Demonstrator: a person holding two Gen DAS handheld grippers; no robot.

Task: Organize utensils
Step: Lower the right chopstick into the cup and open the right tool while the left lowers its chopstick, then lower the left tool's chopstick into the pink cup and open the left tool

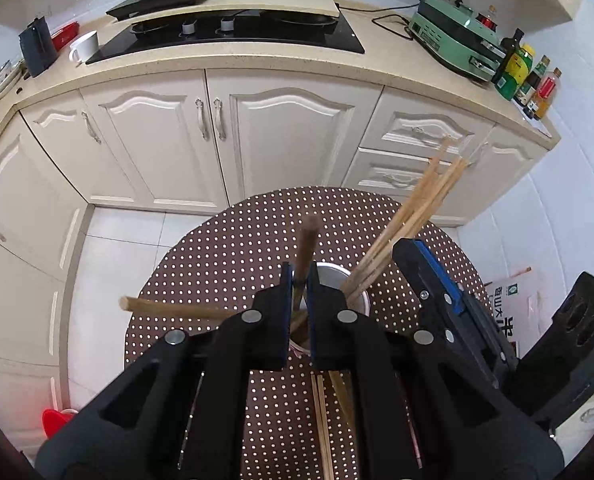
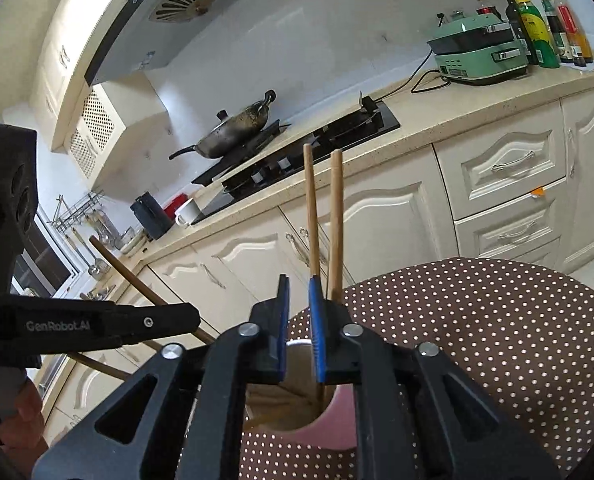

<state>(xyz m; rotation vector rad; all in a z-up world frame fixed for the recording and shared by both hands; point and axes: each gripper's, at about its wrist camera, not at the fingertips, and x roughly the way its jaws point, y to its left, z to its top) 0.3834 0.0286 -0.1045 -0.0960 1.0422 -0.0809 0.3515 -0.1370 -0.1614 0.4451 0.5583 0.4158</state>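
Observation:
A pink cup (image 1: 357,300) stands on the round polka-dot table (image 1: 225,256) and holds several wooden chopsticks (image 1: 409,216) leaning right. My left gripper (image 1: 299,276) is shut on a dark brown chopstick (image 1: 309,240) just above the cup's rim. Another wooden stick (image 1: 169,308) juts out to the left. My right gripper (image 2: 297,292) hovers over the cup (image 2: 333,420), jaws slightly apart with nothing between them; two chopsticks (image 2: 323,216) stand just right of it. The right gripper also shows in the left wrist view (image 1: 437,276).
Loose chopsticks (image 1: 323,420) lie on the table under my left gripper. Behind are cream cabinets (image 1: 225,128), a counter with a hob (image 1: 225,32), a wok (image 2: 237,128), a green appliance (image 2: 481,52), bottles (image 2: 549,28) and a white mug (image 1: 85,46).

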